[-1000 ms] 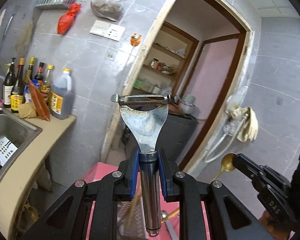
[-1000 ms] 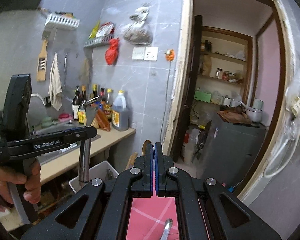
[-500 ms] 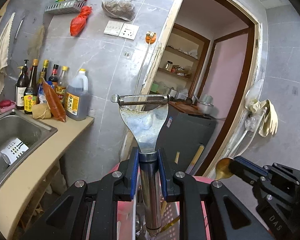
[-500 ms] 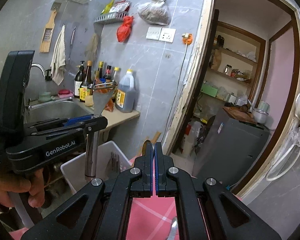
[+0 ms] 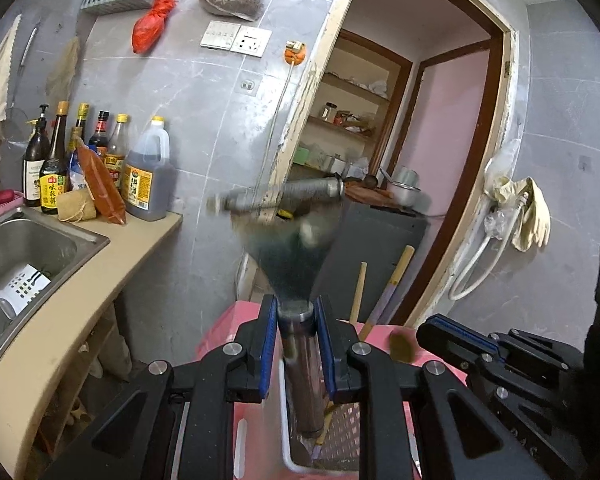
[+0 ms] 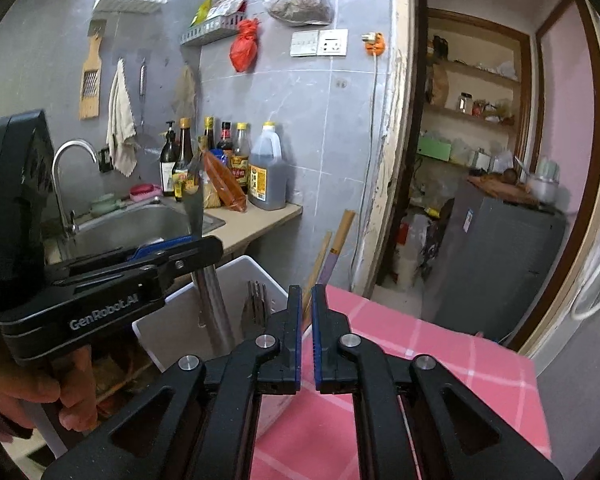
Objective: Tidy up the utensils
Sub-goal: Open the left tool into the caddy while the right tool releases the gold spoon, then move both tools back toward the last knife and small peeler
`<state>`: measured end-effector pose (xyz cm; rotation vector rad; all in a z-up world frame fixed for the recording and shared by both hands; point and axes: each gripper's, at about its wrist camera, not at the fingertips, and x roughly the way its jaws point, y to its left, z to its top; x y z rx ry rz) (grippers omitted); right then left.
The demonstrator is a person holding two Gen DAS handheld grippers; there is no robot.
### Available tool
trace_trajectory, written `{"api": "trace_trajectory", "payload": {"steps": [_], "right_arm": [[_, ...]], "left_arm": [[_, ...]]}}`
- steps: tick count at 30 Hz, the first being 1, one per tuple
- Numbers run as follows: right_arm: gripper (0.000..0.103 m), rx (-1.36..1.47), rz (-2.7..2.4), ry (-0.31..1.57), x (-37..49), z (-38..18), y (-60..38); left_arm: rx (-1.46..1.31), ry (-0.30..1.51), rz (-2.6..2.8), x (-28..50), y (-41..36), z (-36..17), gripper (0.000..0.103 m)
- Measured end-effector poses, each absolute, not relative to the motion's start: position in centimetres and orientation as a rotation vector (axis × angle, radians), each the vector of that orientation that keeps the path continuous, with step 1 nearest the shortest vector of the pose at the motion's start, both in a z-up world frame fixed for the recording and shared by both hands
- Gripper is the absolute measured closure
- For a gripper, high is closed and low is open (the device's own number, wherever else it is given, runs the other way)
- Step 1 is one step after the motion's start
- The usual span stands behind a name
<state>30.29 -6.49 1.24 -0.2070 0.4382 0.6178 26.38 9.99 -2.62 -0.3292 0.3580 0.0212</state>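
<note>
My left gripper [image 5: 297,316] has opened a little around a steel peeler [image 5: 288,240], which is blurred and slipping down handle-first into a white slotted utensil basket [image 5: 340,432]. In the right wrist view the peeler handle [image 6: 214,304] stands in the basket [image 6: 240,276] beside dark utensils [image 6: 256,304]. My right gripper [image 6: 306,304] has a narrow gap between its pads and nothing shows between them. In the left wrist view a gold spoon bowl [image 5: 401,347] shows blurred by its tip [image 5: 440,330].
The basket sits on a pink checked tablecloth [image 6: 420,360]. Wooden sticks [image 5: 384,292] lean behind it. To the left are a counter with a steel sink [image 5: 16,252] and sauce bottles [image 5: 144,172]. A doorway [image 6: 480,160] opens behind.
My left gripper has loosened on the peeler, which drops into the basket. My right gripper has opened slightly and tilted down; the gold spoon seen above its pads before is gone from that view.
</note>
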Motion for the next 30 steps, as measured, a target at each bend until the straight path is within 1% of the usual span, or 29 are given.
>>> {"api": "trace_trajectory", "payload": {"steps": [4,6,7,8,10,12,14,15,16,17,19,21,23,24,25,26,28,30], "right_arm": [[0.098,-0.137,0.622,0.455,30.8,1.1,-7.4],[0.098,-0.098,0.611,0.449,30.8,1.3,-8.1],[0.095,-0.086,0.606,0.446,30.8,1.4,-8.4],[0.093,-0.074,0.600,0.443,30.8,1.5,-8.6],[0.084,-0.052,0.585,0.433,30.8,1.8,-9.3],[0.080,-0.036,0.573,0.421,30.7,2.3,-9.9],[0.076,-0.023,0.558,0.404,30.4,2.7,-10.4],[0.071,-0.014,0.548,0.390,30.1,3.0,-10.8],[0.065,-0.005,0.539,0.379,30.0,3.3,-11.2],[0.061,0.006,0.528,0.368,29.8,3.6,-11.6],[0.051,0.032,0.496,0.333,29.2,4.1,-12.8],[0.046,0.051,0.461,0.308,28.8,4.7,-14.2],[0.040,0.061,0.430,0.288,28.4,5.1,-15.4],[0.035,0.064,0.421,0.277,28.2,5.2,-16.0],[0.030,0.067,0.410,0.264,27.9,5.4,-16.7],[0.028,0.070,0.395,0.252,27.6,5.5,-17.5],[0.020,0.076,0.378,0.239,27.2,5.7,-18.9],[0.015,0.081,0.355,0.228,26.7,5.9,-20.1]], "left_arm": [[-0.319,0.392,0.010,26.3,9.9,-2.7,0.077],[-0.311,0.401,0.008,26.1,9.7,-2.6,0.070],[-0.308,0.398,0.008,25.9,9.6,-2.5,0.061],[-0.306,0.393,0.007,25.8,9.5,-2.3,0.055],[-0.299,0.399,0.004,25.6,9.4,-1.9,0.052],[-0.295,0.415,0.006,25.6,9.4,-1.7,0.050],[-0.298,0.418,0.011,25.4,9.4,-1.3,0.046],[-0.300,0.413,0.013,25.2,9.4,-1.1,0.045],[-0.302,0.402,0.016,24.9,9.3,-0.7,0.040],[-0.303,0.391,0.019,24.6,9.2,-0.4,0.036],[-0.308,0.367,0.025,24.0,8.8,0.4,0.031],[-0.311,0.348,0.023,23.7,8.4,1.1,0.028],[-0.307,0.332,0.024,23.3,7.8,1.7,0.021],[-0.303,0.320,0.026,23.1,7.3,2.0,0.019],[-0.300,0.310,0.025,22.8,6.8,2.3,0.014],[-0.296,0.298,0.025,22.6,6.3,2.5,0.010],[-0.289,0.280,0.024,22.2,5.5,2.9,0.006],[-0.287,0.274,0.018,22.0,4.6,3.0,0.003]]}}
